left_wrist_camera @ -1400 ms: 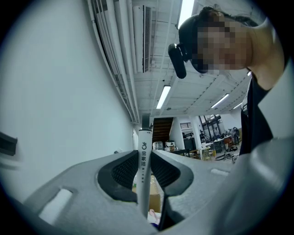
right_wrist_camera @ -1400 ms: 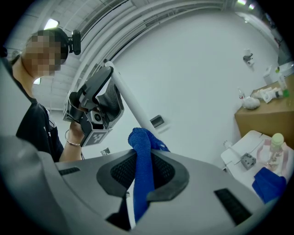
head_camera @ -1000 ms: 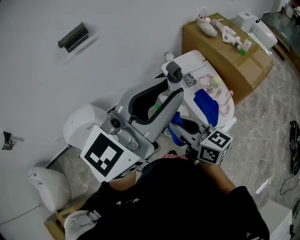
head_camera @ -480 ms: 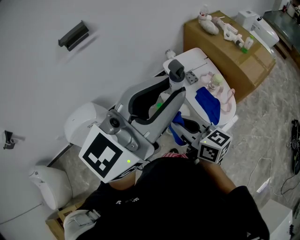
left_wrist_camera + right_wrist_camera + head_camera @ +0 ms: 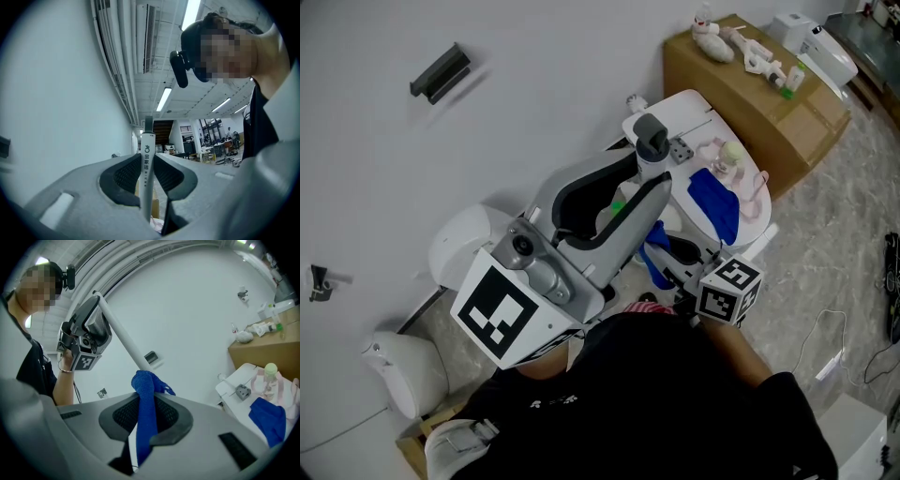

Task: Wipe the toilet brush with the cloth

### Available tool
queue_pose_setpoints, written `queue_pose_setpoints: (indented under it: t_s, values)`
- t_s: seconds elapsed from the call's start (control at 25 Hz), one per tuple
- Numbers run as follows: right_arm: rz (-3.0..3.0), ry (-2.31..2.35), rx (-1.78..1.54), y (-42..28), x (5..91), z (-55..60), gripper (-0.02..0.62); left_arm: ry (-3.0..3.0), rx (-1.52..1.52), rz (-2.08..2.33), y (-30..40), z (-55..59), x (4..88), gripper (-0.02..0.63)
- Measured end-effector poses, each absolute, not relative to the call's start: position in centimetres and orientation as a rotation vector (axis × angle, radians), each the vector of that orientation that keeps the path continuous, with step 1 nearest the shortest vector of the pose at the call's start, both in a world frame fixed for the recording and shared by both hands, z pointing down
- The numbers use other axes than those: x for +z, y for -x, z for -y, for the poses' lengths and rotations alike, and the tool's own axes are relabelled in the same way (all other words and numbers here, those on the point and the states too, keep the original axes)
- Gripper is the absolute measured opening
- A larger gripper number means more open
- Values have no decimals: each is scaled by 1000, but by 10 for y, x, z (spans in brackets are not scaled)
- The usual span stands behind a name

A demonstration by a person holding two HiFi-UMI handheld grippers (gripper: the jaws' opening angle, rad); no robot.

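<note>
White plastic toilet-brush handle (image 5: 147,180) stands upright at lower centre of the left gripper view, pinched between the pads of my left gripper (image 5: 147,157); in the right gripper view it slants from upper left down to centre, where the blue woven cloth (image 5: 144,390) meets it; my right gripper (image 5: 146,404) is clamped on this cloth; a second blue cloth (image 5: 268,420) lies on the white table (image 5: 233,382) at lower right.

Two blue cloths (image 5: 144,399) (image 5: 268,420), seemingly one brush (image 5: 123,341)
</note>
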State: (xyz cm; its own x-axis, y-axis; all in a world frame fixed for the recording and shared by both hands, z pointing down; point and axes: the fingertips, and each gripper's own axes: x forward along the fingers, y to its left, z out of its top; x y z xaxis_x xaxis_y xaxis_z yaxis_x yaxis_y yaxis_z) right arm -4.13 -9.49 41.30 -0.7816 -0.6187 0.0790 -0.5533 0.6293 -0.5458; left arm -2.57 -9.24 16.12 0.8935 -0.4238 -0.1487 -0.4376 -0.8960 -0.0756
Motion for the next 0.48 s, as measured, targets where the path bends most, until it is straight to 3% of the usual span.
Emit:
queue_pose_setpoints:
  t_s: [0.48]
  values:
    - [-2732, 979, -897, -3, 418, 83, 63, 2960, 263, -670, -12, 83, 140, 91]
